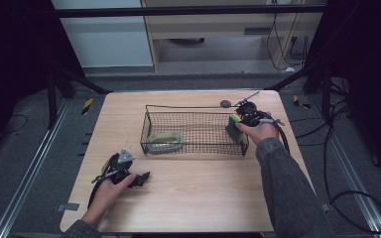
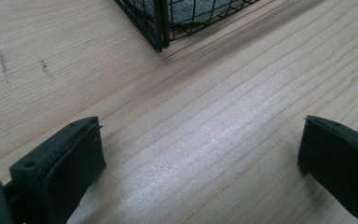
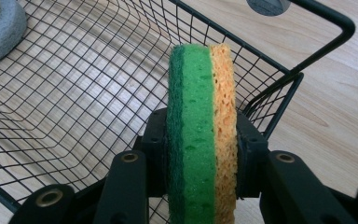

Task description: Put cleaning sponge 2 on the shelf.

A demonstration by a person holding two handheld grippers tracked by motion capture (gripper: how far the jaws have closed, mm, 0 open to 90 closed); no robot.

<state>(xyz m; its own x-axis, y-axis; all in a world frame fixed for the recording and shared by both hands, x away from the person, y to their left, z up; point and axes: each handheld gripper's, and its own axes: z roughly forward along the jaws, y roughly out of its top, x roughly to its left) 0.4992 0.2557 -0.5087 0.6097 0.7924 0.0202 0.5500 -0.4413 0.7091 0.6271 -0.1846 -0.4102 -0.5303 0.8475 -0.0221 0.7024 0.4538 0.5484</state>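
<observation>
A green and yellow sponge (image 3: pixel 201 126) stands on edge between the jaws of my right gripper (image 3: pixel 200 149), which is shut on it. In the high view the sponge (image 1: pixel 234 128) hangs at the right end of the black wire basket (image 1: pixel 193 111), just inside its rim, with my right gripper (image 1: pixel 245 121) behind it. A grey-rimmed pad with a green top (image 1: pixel 164 141) lies in the basket's left end. My left gripper (image 1: pixel 141 177) rests low over the table at the front left, open with nothing between its jaws; bare wood shows between them (image 2: pixel 200 154).
A small grey disc on a thin handle (image 1: pixel 225 103) lies on the table behind the basket's right end. The basket's near corner (image 2: pixel 161 28) stands a short way ahead of my left gripper. The wooden table (image 1: pixel 193 198) has open room in front.
</observation>
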